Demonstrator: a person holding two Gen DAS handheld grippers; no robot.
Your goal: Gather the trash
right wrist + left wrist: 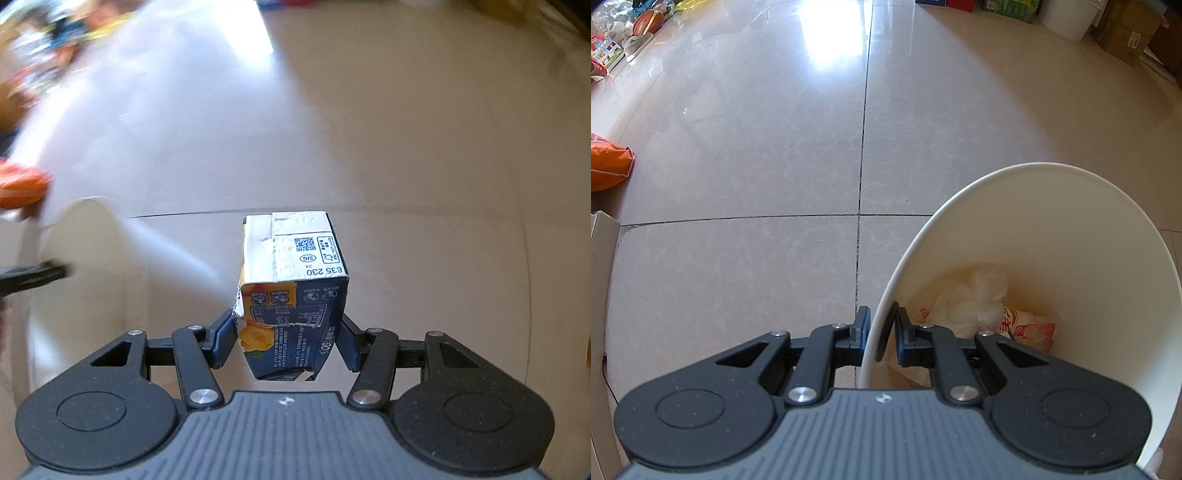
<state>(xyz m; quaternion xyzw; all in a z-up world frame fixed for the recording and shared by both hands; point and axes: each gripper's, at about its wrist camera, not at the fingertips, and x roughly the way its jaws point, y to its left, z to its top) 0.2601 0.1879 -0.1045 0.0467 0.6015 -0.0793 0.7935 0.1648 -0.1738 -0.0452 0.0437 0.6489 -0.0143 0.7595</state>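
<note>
While my right hand-held gripper (pixel 286 345) clamps a dented juice carton (pixel 291 295) between its pads, lifted clear of the floor (pixel 406 147), I judge I am mid-carry: the carton next needs bringing over the white bin (pixel 1052 240) and releasing. Pointing steeply down, my left hand-held gripper (pixel 881 332) is closed on the bin's near rim, one finger outside, one inside. Crumpled bags and wrappers (pixel 979 302) already lie at its bottom.
</note>
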